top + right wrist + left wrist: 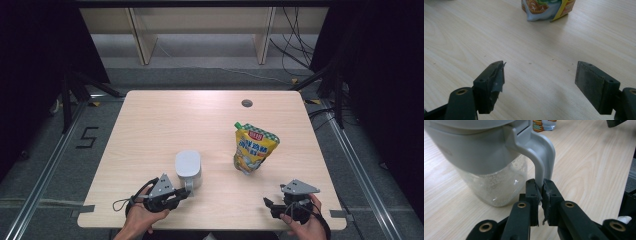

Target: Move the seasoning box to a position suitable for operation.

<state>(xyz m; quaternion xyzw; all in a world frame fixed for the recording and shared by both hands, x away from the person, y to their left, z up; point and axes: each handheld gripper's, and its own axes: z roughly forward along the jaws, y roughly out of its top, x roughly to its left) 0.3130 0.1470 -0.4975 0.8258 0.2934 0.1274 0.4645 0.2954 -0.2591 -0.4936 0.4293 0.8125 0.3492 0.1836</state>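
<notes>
Your left hand-held gripper [540, 192] pinches the jug [481, 157] handle [544, 157]; right hand-held gripper [540, 82] gapes; a thin grip could let the jug swing.

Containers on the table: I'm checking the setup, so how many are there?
2. A grey-lidded jug stands near the front left, its handle clamped in the left gripper. A yellow pouch stands upright to the right of centre, beyond the open right gripper.

light: even overhead, surroundings dark | shadows: soft, short | blur: near parts in claw views soft
</notes>
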